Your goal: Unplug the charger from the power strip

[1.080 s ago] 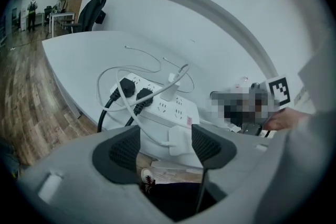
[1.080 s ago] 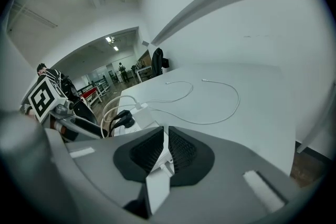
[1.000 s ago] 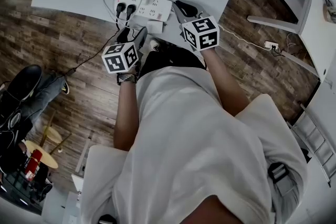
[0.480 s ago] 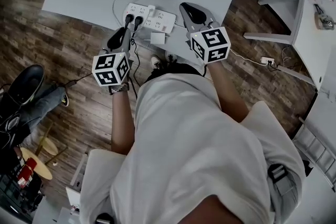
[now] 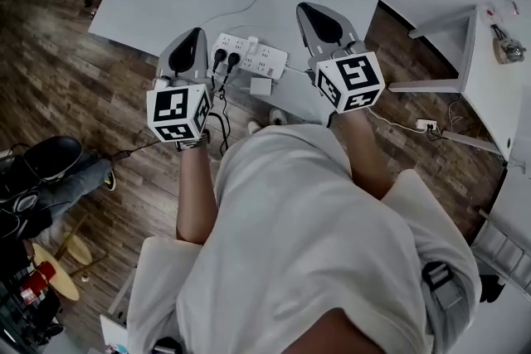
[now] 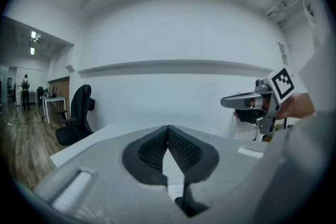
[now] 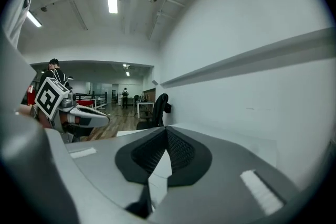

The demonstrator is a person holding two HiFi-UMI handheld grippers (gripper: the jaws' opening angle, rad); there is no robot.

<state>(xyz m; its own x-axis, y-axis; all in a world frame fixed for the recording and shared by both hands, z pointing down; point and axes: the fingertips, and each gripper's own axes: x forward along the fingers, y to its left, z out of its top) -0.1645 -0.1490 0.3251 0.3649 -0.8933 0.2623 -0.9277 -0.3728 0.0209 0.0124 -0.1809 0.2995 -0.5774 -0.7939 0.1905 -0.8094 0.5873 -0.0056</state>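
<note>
at upper centre, between left tongs (image 5: 192, 41) and right tongs (image 5: 314, 14): power strip (image 5: 267, 59) lying left-to-right, black plugs (image 5: 226, 60) nearer the left; both tongs closed, empty.

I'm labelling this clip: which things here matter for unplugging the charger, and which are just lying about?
Job: power strip, two black plugs in it, white block beside it (possibly the charger), left gripper, right gripper, both shut.
Lying about: office chair, small white socket on the floor.
</note>
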